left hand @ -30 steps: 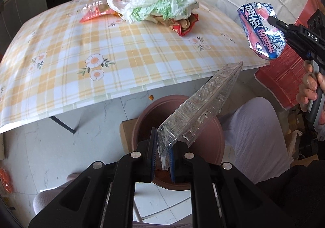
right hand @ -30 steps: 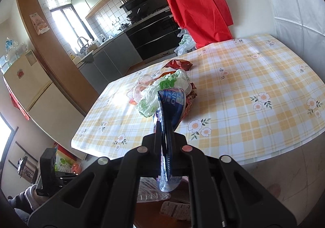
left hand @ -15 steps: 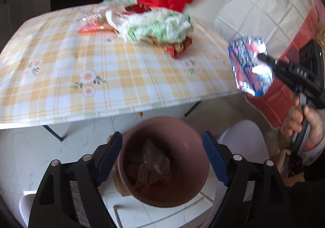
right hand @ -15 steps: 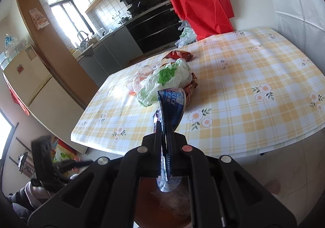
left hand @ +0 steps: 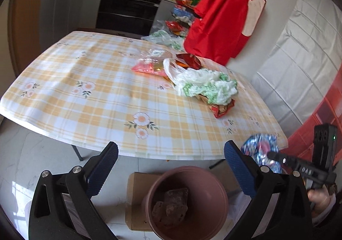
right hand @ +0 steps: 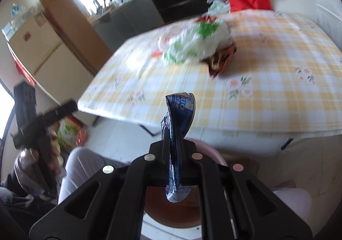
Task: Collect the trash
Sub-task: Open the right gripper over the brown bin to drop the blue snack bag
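So the blue snack wrapper [right hand: 178,131] is pinched flat in my right gripper [right hand: 174,150], jaws clamped tight on it, and it's hanging right over the pinkish-brown plastic bin [left hand: 210,195] that sits on the floor just in front of the table edge. From the left wrist camera I can see that same wrapper [left hand: 261,150] off to the right, crumpled and shiny, hanging off the tip of the right gripper [left hand: 272,155] with the person's hand [left hand: 319,199] wrapped around the handle below it. My left gripper [left hand: 171,152] has just been opening and now the jaws are spread wide with nothing between them, just the blue ribbed pads [left hand: 237,165] framing the bin. Inside the bin there's already some crinkled clear plastic trash [left hand: 171,203] lying at the bottom. A flat piece of cardboard [left hand: 136,197] lies on the floor tiles beside and partly under the bin. The table has a yellow plaid tablecloth with flowers [left hand: 102,94], and on the far right part of it there's a pile still sitting there: a white and green plastic bag [left hand: 205,86] on top of a red snack packet [left hand: 222,109], plus an orange-red packet [left hand: 147,66] just behind. A red garment [left hand: 224,17] hangs past the table's back edge. The right wrist view is pretty blurry.
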Tool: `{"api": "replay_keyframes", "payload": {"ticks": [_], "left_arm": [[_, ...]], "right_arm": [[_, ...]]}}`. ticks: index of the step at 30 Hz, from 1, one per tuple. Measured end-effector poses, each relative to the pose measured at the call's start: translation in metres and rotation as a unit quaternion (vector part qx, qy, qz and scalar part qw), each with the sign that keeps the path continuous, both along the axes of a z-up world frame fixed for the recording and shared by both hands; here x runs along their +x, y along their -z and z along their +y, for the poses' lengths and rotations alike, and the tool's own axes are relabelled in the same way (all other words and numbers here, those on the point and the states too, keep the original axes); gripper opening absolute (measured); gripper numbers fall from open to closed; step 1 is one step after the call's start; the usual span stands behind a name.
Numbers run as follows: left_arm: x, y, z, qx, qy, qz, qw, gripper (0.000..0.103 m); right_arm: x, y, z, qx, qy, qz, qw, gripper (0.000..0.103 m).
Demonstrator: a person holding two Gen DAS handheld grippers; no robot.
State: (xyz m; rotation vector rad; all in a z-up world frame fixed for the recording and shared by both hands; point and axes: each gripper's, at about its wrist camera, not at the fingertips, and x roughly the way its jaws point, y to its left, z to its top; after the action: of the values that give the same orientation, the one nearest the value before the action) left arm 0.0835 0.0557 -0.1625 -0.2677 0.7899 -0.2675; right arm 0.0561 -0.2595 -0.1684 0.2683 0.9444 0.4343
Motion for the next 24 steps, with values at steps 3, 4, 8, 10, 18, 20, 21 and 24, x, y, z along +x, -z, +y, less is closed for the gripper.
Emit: {"api": "replay_keyframes", "payload": {"ticks": [3, 4, 8, 10, 18, 20, 21, 24], "left_arm": [[0.000, 0.003, 0.002, 0.013, -0.006, 0.002, 0.9999, 0.097], [0.000, 0.004, 0.002, 0.018, -0.006, 0.005, 0.9998, 0.097], [-0.001, 0.011, -0.001, 0.028, -0.001, 0.011, 0.9995, 0.097], [-0.001, 0.013, -0.003, 0.030, 0.004, 0.014, 0.9995, 0.097], [-0.002, 0.016, -0.009, 0.040, 0.014, 0.017, 0.9990, 0.097], [-0.001, 0.017, -0.011, 0.046, 0.015, 0.019, 0.9986, 0.097], [-0.001, 0.017, -0.012, 0.051, 0.017, 0.020, 0.9983, 0.097], [-0.002, 0.018, -0.014, 0.058, 0.021, 0.020, 0.9979, 0.097]], "right_arm": [[-0.001, 0.013, 0.007, -0.003, -0.006, 0.026, 1.000, 0.009], [-0.002, 0.016, 0.008, -0.004, -0.007, 0.031, 0.999, 0.009], [-0.002, 0.025, 0.014, -0.011, -0.015, 0.048, 0.999, 0.009], [-0.002, 0.028, 0.016, -0.013, -0.017, 0.054, 0.998, 0.009], [0.001, 0.030, 0.019, -0.011, -0.020, 0.059, 0.998, 0.017], [0.001, 0.029, 0.018, -0.006, -0.018, 0.057, 0.998, 0.033], [0.001, 0.029, 0.018, -0.001, -0.018, 0.056, 0.998, 0.037], [0.001, 0.025, 0.016, 0.001, -0.010, 0.046, 0.999, 0.067]]}}
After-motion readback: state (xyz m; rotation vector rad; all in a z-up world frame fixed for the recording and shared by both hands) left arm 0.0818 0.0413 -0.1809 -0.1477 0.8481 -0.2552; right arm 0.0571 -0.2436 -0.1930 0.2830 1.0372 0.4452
